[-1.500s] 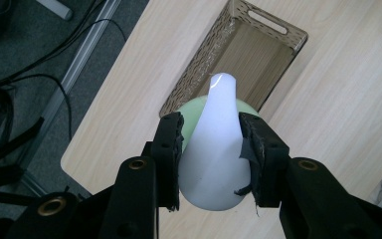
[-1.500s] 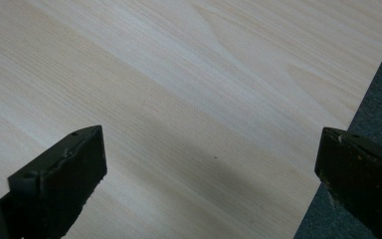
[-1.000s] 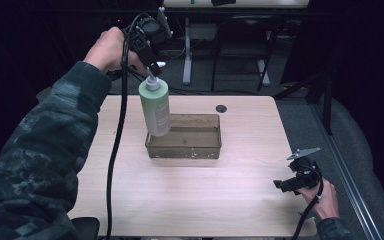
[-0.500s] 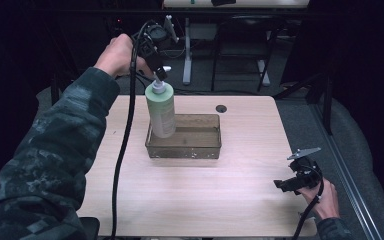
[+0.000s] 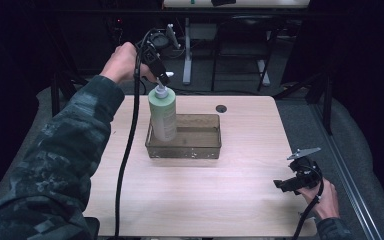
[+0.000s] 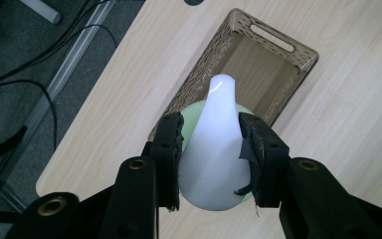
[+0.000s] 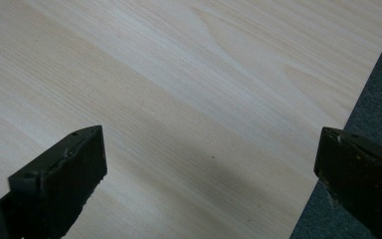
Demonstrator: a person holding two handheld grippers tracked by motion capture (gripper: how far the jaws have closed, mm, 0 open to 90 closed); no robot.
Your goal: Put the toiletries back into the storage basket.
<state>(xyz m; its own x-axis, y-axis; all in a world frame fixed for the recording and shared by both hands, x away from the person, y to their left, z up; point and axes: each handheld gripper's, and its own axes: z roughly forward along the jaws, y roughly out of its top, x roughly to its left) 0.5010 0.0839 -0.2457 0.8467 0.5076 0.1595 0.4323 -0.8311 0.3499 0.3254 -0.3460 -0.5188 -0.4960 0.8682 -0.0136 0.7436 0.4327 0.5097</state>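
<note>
We have the left hand-held gripper point(image 5: 164, 80) clamped on the white cap point(image 6: 218, 144) of a pale green bottle point(image 5: 162, 115), one pad on each side of the cap's wide lower part. In the left gripper view the cap's tapered tip points away from us, and the bottle's green shoulder peeks out beneath it. The bottle hangs upright over the left end of the brown slotted tray point(image 5: 200, 150), which sits in the middle of the worktop point(image 5: 205, 205). From the high view its base appears to be inside the tray's walls, but we cannot tell whether it already rests on the tray floor or hangs just above it.

The right hand-held gripper point(image 5: 285, 184) sits idle near the right front corner of the worktop, its jaws standing wide apart with nothing between them; in the right gripper view we see bare wood and the worktop's edge.

We judge the step in hand to be setting the bottle into the tray. The next move, as we read it, calls for a slow, straight descent until the base seats flat, keeping the bottle clear of the tray's left wall so it does not catch and tip. Only once the bottle stands on its own should we ease the pads off the cap and lift straight up, since a tall, narrow bottle held at its top can topple if released tilted.
</note>
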